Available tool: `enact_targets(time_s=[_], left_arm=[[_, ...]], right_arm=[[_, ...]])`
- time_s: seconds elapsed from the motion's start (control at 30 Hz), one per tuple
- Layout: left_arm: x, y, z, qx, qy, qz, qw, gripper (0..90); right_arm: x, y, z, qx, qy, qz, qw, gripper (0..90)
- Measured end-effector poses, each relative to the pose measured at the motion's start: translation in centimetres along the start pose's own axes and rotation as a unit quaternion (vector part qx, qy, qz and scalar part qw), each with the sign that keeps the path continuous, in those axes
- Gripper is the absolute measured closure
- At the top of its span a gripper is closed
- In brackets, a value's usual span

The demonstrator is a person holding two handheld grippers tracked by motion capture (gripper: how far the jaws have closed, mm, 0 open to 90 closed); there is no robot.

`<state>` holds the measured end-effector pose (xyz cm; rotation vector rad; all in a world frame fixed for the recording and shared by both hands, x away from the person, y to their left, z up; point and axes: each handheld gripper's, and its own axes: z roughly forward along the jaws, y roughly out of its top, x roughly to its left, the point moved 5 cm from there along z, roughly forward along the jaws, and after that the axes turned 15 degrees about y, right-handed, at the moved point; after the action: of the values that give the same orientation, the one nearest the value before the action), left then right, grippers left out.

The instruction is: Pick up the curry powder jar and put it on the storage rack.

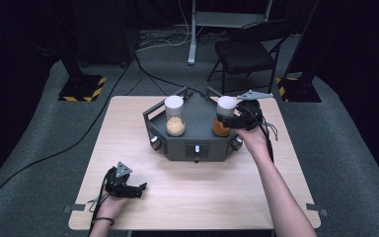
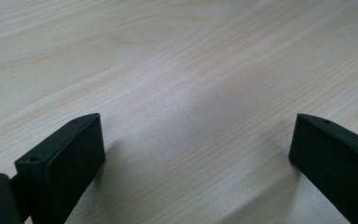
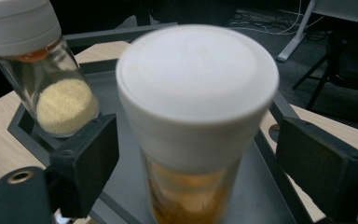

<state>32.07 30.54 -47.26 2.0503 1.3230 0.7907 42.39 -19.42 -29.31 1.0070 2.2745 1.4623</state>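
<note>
right gripper (image 3: 196, 154) jaws apart around orange-filled jar (image 3: 193, 140) | left gripper (image 2: 196, 154) agape | other jar (image 3: 51, 74): yellow grains

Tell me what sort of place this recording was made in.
Probably a lab or recording studio, not a home: dark curtained walls, stands with hazard-striped bases, cables across grey carpet, a folding chair, and one wooden table carrying a dark tray of jars.

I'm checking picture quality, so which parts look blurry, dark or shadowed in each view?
High view: table lit, surroundings nearly black. Left gripper view: wood grain soft, fingers cast faint shadows. Right gripper view: the white-lidded jar between the open fingers is close and out of focus; the second jar is hazy too.
</note>
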Motion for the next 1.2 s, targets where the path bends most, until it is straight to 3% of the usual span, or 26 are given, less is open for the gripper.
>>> enact_targets(time_s=[0.23,0.37,0.5,0.63,0.83,0.93,1.2], left_arm=[[0.0,0.0,0.0,0.0,0.0,0.0,1.0,3.2],[0.0,0.0,0.0,0.0,0.0,0.0,1.0,3.2],[0.0,0.0,0.0,0.0,0.0,0.0,1.0,3.2],[0.0,0.0,0.0,0.0,0.0,0.0,1.0,3.2],[0.0,0.0,0.0,0.0,0.0,0.0,1.0,3.2],[0.0,0.0,0.0,0.0,0.0,0.0,1.0,3.2],[0.0,0.0,0.0,0.0,0.0,0.0,1.0,3.2]], right_arm=[[-0.4,-1.5,-1.0,-0.005,0.002,0.017,0.9998,0.4],[-0.5,-2.2,-1.5,0.004,0.008,0.027,0.9996,0.0],[-0.8,-3.1,-2.2,-0.006,0.021,0.04,0.999,0.0],[-0.9,-3.7,-2.6,0.001,0.012,0.042,0.999,0.0],[-1.4,-4.8,-3.3,0.012,0.005,0.072,0.9973,0.0],[-2.0,-5.2,-3.5,0.023,0.013,0.084,0.9961,0.0],[-2.1,-7.4,-3.7,0.02,-0.006,0.075,0.997,0.0]])
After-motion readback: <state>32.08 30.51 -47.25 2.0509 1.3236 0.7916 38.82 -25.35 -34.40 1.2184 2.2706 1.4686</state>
